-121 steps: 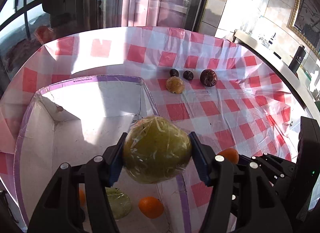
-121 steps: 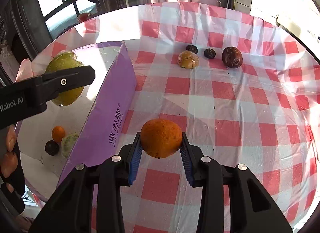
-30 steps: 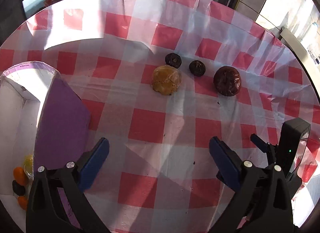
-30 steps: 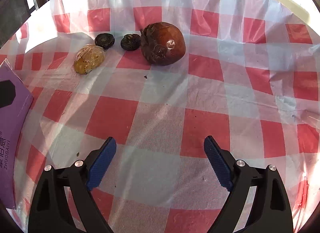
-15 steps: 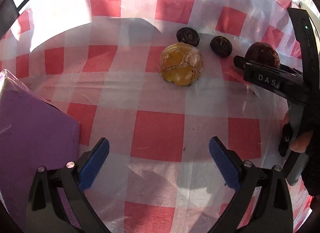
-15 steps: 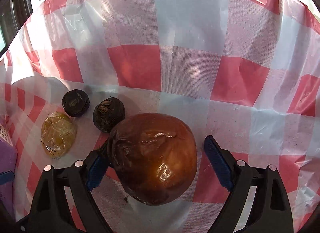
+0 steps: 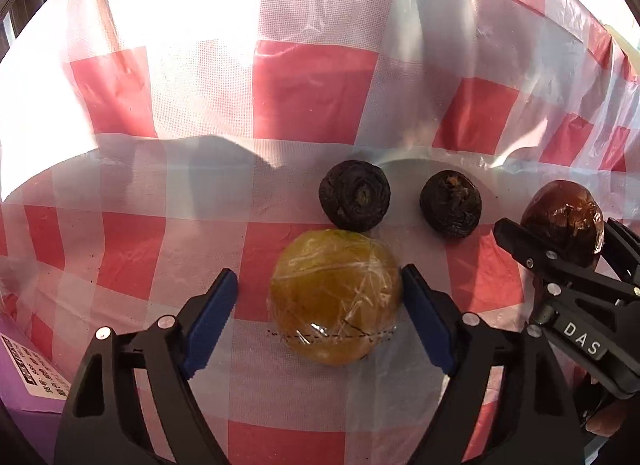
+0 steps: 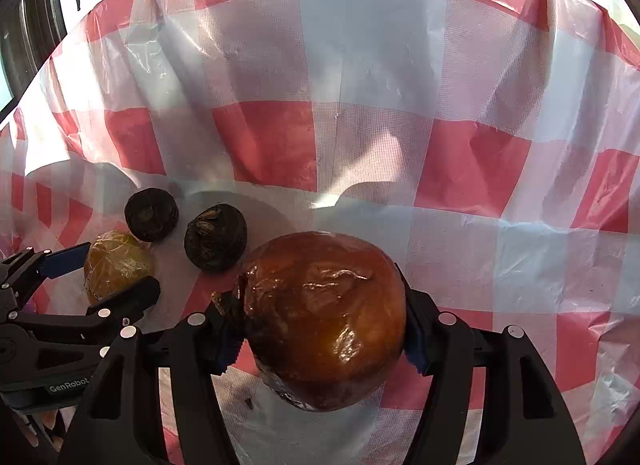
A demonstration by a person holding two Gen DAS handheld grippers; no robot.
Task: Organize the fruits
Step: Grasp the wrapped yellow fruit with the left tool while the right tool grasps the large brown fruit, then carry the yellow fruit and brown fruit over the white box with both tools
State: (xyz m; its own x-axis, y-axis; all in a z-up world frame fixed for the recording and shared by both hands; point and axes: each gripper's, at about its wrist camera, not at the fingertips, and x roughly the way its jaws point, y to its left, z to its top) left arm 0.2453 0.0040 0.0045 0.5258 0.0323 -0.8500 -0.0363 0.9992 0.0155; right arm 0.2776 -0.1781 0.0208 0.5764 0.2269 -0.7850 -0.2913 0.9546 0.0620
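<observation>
A yellow-brown wrapped fruit [image 7: 335, 301] lies on the checked cloth between the jaws of my left gripper [image 7: 318, 313]. The right pad touches it and the left pad stands a little off, so the gripper is open. It also shows in the right wrist view [image 8: 116, 261]. My right gripper [image 8: 320, 339] is shut on a large dark red-brown wrapped fruit [image 8: 326, 317], which also shows in the left wrist view [image 7: 566, 219]. Two small dark fruits [image 7: 355, 195] [image 7: 451, 203] lie just behind.
The red and white checked plastic cloth [image 7: 316, 81] covers the table and rises at the back. A corner of the purple box [image 7: 28, 377] is at the lower left of the left wrist view. Dark window frames [image 8: 36, 13] stand beyond the cloth.
Both grippers moved forward onto the fruits. The left jaws narrowed around the yellow-brown fruit. The right jaws closed on the red-brown fruit.
</observation>
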